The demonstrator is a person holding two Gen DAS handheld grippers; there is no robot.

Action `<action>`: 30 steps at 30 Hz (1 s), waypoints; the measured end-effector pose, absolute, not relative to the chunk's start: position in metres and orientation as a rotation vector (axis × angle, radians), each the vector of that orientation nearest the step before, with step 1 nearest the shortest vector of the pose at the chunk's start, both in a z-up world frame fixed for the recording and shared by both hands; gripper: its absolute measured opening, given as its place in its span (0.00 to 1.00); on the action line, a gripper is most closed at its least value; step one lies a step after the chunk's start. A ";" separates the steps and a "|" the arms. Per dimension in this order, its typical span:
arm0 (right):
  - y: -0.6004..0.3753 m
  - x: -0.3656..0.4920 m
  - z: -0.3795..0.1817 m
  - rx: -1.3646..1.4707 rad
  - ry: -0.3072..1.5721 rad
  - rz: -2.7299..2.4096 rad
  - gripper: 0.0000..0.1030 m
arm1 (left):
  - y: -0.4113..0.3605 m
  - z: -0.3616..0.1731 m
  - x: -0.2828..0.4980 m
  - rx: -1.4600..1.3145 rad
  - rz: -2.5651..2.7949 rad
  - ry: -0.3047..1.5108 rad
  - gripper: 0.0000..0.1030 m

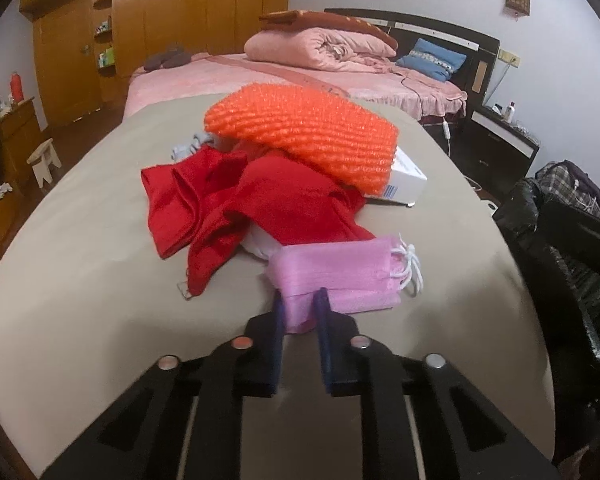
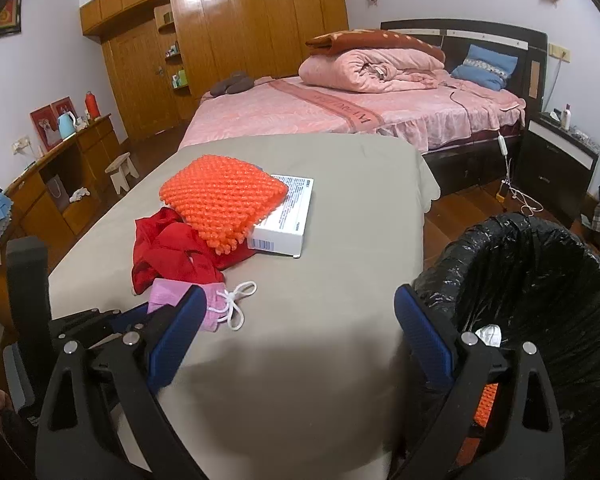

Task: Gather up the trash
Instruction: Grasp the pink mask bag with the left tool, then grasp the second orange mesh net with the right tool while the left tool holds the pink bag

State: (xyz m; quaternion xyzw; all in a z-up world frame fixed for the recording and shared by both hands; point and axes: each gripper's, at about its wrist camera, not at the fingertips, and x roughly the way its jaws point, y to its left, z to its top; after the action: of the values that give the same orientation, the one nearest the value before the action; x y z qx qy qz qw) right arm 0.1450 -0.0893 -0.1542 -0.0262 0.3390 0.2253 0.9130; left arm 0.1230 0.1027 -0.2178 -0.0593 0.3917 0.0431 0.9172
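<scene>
A stack of pink face masks (image 1: 340, 276) with white ear loops lies at the near edge of the beige-covered table (image 1: 80, 260). My left gripper (image 1: 300, 300) is shut on the stack's near corner, with pink material pinched between the blue pads. Behind it lie a crumpled red cloth (image 1: 236, 208), an orange bubble-wrap pouch (image 1: 304, 132) and a white box (image 1: 406, 178). My right gripper (image 2: 300, 336) hangs open over the table's near right corner, nothing between its fingers. The pink masks (image 2: 216, 304) show to its left. A bin with a black liner (image 2: 540, 300) stands just right of it.
Inside the bin lie a white crumpled piece (image 2: 490, 336) and an orange scrap (image 2: 486, 404). A pink bed (image 2: 360, 116) stands beyond the table, a wooden desk (image 2: 60, 168) and small stool (image 2: 122, 170) at the left, and a dark nightstand (image 2: 560, 160) at the right.
</scene>
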 end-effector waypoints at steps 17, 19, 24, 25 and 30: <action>-0.076 0.162 -0.132 -0.038 0.649 0.473 0.90 | 0.123 -0.131 0.098 -0.119 0.135 0.564 0.06; -0.065 0.170 -0.130 -0.045 0.643 0.487 0.90 | 0.134 -0.123 0.098 -0.118 0.162 0.538 0.06; -0.035 0.193 -0.127 -0.052 0.625 0.524 0.90 | 0.162 -0.121 0.114 -0.117 0.239 0.516 0.06; -0.028 0.200 -0.128 -0.049 0.625 0.532 0.90 | 0.168 -0.122 0.119 -0.126 0.253 0.516 0.06; -0.004 0.235 -0.136 -0.052 0.650 0.551 0.90 | 0.190 -0.126 0.137 -0.135 0.292 0.511 0.06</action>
State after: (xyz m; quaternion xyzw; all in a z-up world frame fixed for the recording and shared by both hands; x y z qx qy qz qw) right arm 0.2351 -0.0037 -0.1362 -0.0251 0.3152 0.2671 0.9103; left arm 0.1372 0.1897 -0.1260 -0.0664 0.2518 0.1436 0.9548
